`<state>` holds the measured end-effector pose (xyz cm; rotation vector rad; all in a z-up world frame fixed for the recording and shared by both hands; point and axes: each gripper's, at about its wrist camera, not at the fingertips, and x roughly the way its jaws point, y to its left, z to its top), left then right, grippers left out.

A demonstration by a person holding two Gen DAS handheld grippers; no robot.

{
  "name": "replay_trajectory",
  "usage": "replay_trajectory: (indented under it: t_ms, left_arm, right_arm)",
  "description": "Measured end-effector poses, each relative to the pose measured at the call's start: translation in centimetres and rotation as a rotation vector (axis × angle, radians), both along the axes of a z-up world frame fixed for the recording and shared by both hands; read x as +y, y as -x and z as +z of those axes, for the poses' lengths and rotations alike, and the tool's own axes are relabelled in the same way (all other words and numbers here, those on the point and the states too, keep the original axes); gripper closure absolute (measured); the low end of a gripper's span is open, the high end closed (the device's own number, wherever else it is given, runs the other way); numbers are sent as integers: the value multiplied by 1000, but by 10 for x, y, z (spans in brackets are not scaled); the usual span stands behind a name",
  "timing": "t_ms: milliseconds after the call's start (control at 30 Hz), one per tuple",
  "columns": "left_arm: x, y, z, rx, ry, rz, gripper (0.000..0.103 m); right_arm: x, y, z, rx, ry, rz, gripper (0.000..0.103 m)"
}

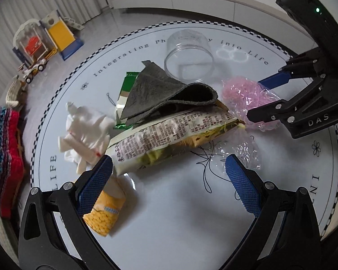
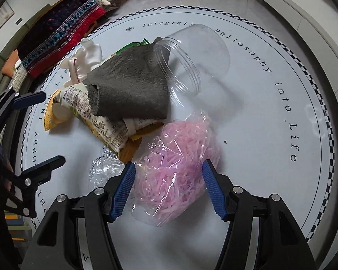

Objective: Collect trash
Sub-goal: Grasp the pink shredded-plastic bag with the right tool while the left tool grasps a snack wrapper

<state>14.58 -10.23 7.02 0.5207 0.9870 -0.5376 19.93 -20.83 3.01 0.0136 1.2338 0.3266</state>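
We find the round table [image 2: 270, 135] beneath both claws. The snack bag [image 1: 169, 135] lies just ahead of the left claw [image 1: 169, 175], jaws apart, empty. The pink shred bag [image 2: 175, 171] sits between the right claw's [image 2: 167, 189] parted jaws, unpressed.

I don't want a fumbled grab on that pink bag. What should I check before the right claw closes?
1. Right claw open: ok.
2. Pink shred bag between its fingers: ok.
3. Pads touching the bag: cannot tell.
4. Clear jar apart from the bag: ok.
5. Left claw away from the bag: ok, open near the snack packet.
6. Bag free of the grey cloth: ok.
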Motion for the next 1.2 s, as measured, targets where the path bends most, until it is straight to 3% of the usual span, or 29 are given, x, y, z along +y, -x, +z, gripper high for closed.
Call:
replay_trajectory:
  t_ms: [100, 267, 400, 633, 800, 1033, 1200]
  left_arm:
    - [-7, -14, -7, 7, -24, -54, 6]
    - [-7, -42, -29, 71, -84, -72, 6]
    - [-8, -50, -38, 129, -66, -87, 6]
    - [-8, -33, -44, 163, -65, -56, 7]
    - [-6, -9, -37, 142, -52, 9, 30]
    - [0, 24, -23, 123, -21, 84, 49]
    - [10, 44, 6, 87, 68, 107, 63]
  right_arm:
    - [-1, -2, 1, 2, -4, 17, 47]
    - [2, -5, 1, 7, -2, 37, 48]
    - [2, -7, -1, 12, -8, 49, 48]
    - [6, -2, -1, -4, 26, 49, 71]
    - [5, 9, 3, -7, 41, 35, 78]
    - [4, 38, 19, -14, 28, 13, 78]
    - [6, 60, 44, -55, 25, 1, 78]
